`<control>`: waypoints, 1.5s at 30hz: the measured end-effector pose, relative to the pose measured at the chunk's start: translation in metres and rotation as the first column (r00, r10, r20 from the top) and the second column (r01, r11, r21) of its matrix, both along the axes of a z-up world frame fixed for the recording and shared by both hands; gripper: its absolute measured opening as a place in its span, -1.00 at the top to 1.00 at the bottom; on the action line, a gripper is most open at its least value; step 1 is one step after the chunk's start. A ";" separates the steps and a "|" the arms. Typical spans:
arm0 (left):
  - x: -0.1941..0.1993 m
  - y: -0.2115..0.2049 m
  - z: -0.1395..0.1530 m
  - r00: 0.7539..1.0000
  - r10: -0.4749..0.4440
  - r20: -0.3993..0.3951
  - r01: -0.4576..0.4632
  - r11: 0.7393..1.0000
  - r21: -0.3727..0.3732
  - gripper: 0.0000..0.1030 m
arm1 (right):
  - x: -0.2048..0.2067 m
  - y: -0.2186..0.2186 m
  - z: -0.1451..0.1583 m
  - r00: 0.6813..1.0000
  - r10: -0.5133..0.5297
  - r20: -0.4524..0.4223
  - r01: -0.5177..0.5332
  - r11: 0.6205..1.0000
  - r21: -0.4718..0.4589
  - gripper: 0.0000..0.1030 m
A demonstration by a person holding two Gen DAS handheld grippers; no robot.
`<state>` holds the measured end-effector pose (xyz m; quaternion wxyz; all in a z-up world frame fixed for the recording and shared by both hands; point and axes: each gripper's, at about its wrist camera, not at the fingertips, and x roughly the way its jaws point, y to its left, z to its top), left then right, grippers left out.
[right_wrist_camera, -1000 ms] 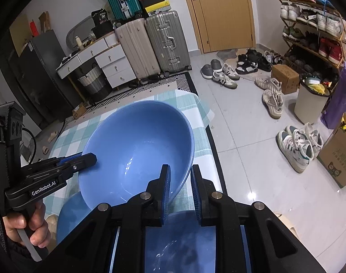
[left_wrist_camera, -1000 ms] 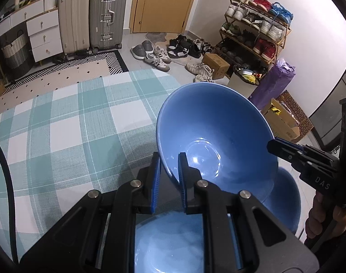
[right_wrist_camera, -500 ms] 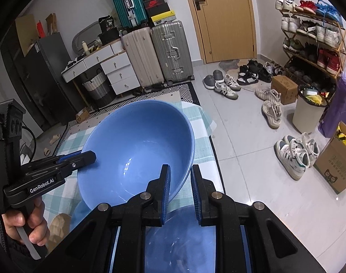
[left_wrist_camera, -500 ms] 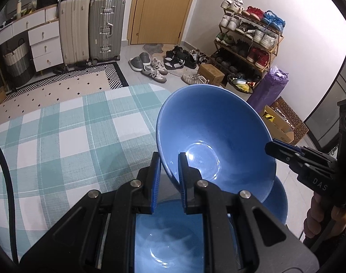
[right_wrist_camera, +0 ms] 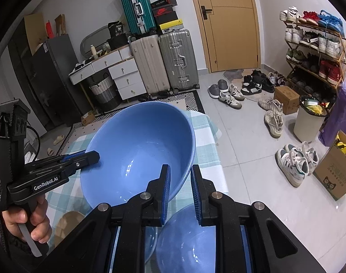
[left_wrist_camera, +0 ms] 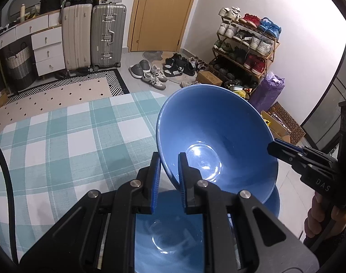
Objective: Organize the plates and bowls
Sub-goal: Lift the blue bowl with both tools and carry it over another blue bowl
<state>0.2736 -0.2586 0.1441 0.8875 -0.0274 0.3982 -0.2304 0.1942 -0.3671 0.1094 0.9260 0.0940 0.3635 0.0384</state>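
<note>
A large blue bowl (left_wrist_camera: pixel 218 132) hangs tilted in the air above the table, held by both grippers at opposite sides of its rim. My left gripper (left_wrist_camera: pixel 169 157) is shut on the near rim in the left wrist view, and my right gripper (left_wrist_camera: pixel 272 146) clamps the far right rim. In the right wrist view the same bowl (right_wrist_camera: pixel 138 145) has my right gripper (right_wrist_camera: pixel 180 169) shut on its near rim and my left gripper (right_wrist_camera: pixel 93 155) on its left rim. Below it a second blue bowl (left_wrist_camera: pixel 168 234) sits on the table, partly hidden by the gripper bodies.
The table carries a teal and white checked cloth (left_wrist_camera: pixel 59 141). A tan dish (right_wrist_camera: pixel 66 223) lies beside the lower blue bowl (right_wrist_camera: pixel 186 238). Off the table's right edge are shoes (right_wrist_camera: pixel 293 163), a white bin (right_wrist_camera: pixel 309 118), a cardboard box (right_wrist_camera: pixel 334 170) and a shoe rack (left_wrist_camera: pixel 247 52).
Both grippers have risen together with the large blue bowl. The table and the lower bowl have dropped further away beneath it, and more of the room shows.
</note>
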 end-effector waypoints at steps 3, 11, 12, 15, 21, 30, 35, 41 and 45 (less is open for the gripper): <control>-0.011 0.006 0.008 1.000 0.002 0.011 -0.002 1.000 -0.003 0.76 | -0.007 0.006 0.006 1.000 0.007 0.012 -0.007 1.000 -0.002 0.63; -0.033 0.016 0.024 1.000 0.014 0.027 -0.013 1.000 -0.008 0.76 | -0.022 0.019 0.018 0.999 0.024 0.035 -0.024 1.000 0.000 0.63; -0.035 0.018 0.026 1.000 0.014 0.027 -0.014 1.000 -0.009 0.76 | -0.025 0.020 0.019 0.999 0.025 0.038 -0.026 1.000 0.001 0.63; -0.043 0.022 0.029 0.999 0.017 0.030 -0.017 1.000 -0.013 0.76 | -0.030 0.026 0.022 0.999 0.031 0.044 -0.031 1.000 0.001 0.63; -0.061 0.029 0.033 0.999 0.015 0.036 -0.015 1.000 -0.013 0.76 | -0.043 0.035 0.025 0.998 0.041 0.056 -0.041 0.999 0.006 0.61; -0.077 0.037 0.028 1.000 0.015 0.023 -0.015 1.000 -0.013 0.76 | -0.053 0.043 0.022 0.997 0.047 0.057 -0.048 0.999 0.014 0.61; -0.086 0.044 0.023 1.000 0.017 0.014 -0.017 1.000 -0.008 0.76 | -0.056 0.048 0.019 0.997 0.052 0.053 -0.053 0.998 0.018 0.61; -0.085 0.045 0.022 1.000 0.018 0.010 -0.018 1.000 -0.006 0.76 | -0.063 0.054 0.015 0.997 0.058 0.051 -0.059 0.998 0.023 0.61; -0.087 0.046 0.022 1.000 0.019 0.010 -0.019 1.000 -0.006 0.76 | -0.068 0.057 0.011 0.997 0.061 0.052 -0.063 0.998 0.025 0.61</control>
